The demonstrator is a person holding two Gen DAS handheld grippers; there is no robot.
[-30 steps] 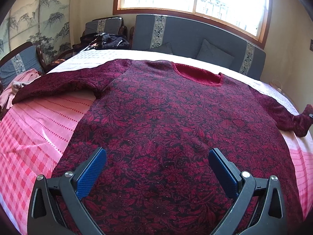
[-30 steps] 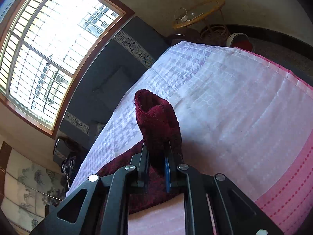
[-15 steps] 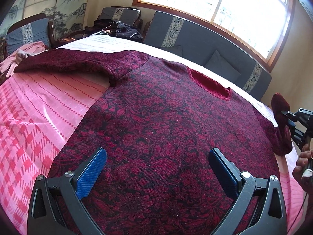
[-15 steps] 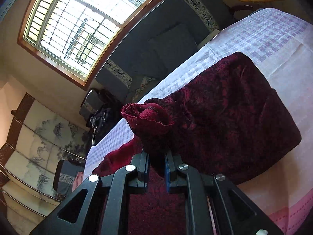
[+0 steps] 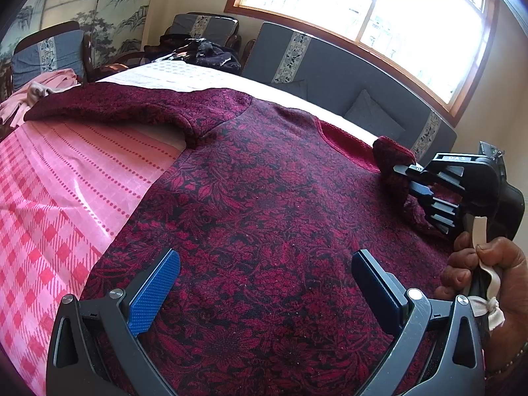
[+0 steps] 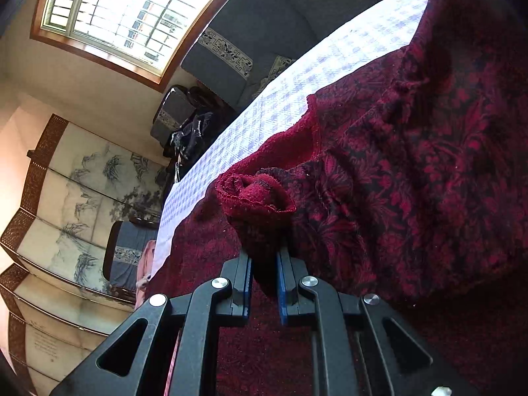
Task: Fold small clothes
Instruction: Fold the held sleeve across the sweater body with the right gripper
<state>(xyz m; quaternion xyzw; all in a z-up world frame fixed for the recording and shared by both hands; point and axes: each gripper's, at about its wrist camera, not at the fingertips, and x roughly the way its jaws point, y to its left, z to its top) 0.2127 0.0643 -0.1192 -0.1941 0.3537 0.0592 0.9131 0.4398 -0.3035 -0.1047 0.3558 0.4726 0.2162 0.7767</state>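
Observation:
A dark red floral sweater [image 5: 264,198] lies spread front-up on the pink checked bed cover [image 5: 49,214]. Its left sleeve [image 5: 115,105] stretches out to the far left. My left gripper [image 5: 264,290] is open and empty, low over the sweater's hem. My right gripper [image 6: 264,270] is shut on the cuff of the right sleeve [image 6: 257,198] and holds it over the sweater's chest, near the neckline [image 6: 290,145]. It also shows in the left wrist view [image 5: 406,181], at the right, with the cuff [image 5: 392,155] lifted and the sleeve folded inward.
A grey sofa [image 5: 330,62] stands under the window behind the bed. A pile of dark clothes [image 5: 198,49] lies at the back left, pink clothes [image 5: 39,89] at the far left by a chair. A painted folding screen [image 6: 66,214] stands along the wall.
My right gripper has carried the sleeve cuff from the bed's right side inward over the sweater's chest. The left gripper has stayed open over the hem, turning slightly left.

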